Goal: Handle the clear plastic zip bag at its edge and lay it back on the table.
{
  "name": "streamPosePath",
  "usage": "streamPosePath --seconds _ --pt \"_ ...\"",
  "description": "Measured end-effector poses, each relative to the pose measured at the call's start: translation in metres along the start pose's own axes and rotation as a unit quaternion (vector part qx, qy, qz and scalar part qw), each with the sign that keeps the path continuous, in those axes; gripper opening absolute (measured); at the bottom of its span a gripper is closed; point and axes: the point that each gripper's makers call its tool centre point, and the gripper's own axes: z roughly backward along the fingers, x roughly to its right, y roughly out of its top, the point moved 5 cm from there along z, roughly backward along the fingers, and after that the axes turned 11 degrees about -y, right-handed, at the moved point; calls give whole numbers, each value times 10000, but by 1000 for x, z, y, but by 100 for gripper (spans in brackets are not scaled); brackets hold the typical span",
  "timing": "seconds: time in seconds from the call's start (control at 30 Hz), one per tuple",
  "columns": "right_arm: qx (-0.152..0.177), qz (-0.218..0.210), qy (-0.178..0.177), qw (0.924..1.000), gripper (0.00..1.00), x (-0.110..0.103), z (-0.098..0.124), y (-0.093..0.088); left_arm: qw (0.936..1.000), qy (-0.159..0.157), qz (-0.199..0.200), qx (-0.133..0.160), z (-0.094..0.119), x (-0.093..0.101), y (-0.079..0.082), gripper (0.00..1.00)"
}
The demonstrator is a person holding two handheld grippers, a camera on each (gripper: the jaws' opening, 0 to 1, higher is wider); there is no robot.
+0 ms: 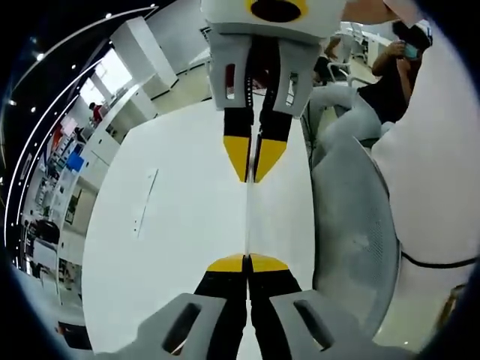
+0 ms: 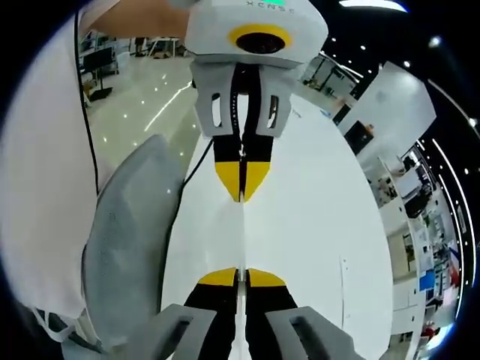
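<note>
The left hand-held gripper rises from the bottom of the left gripper view with its 2 yellow-tipped jaws pressed together on the near edge of the clear plastic zip bag, which shows edge-on as a thin pale line running straight up between the jaw tips. At the far end of that line the right hand-held gripper comes down from the top of the view, its yellow tips pinching the bag's opposite edge, though a narrow gap remains higher up between its jaws. In the right gripper view the same arrangement is mirrored: the right hand-held gripper is closed on the bag at the bottom, and the left hand-held gripper grips it from the top. The bag is stretched taut between the 2, held above the white bench. A grey mesh chair stands just beside the bench edge, and a person in a white garment is close by.
</note>
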Motion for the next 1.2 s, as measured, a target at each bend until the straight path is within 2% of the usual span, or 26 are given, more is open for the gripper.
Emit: streamPosePath --seconds 0.47,1.2 --pt "-129 -33 -41 9999 0 5 8 -14 10000 18 3 1 2 1 1 0" --pt "-242 -92 -51 9997 0 7 17 -25 10000 79 -48 15 5 0 3 0"
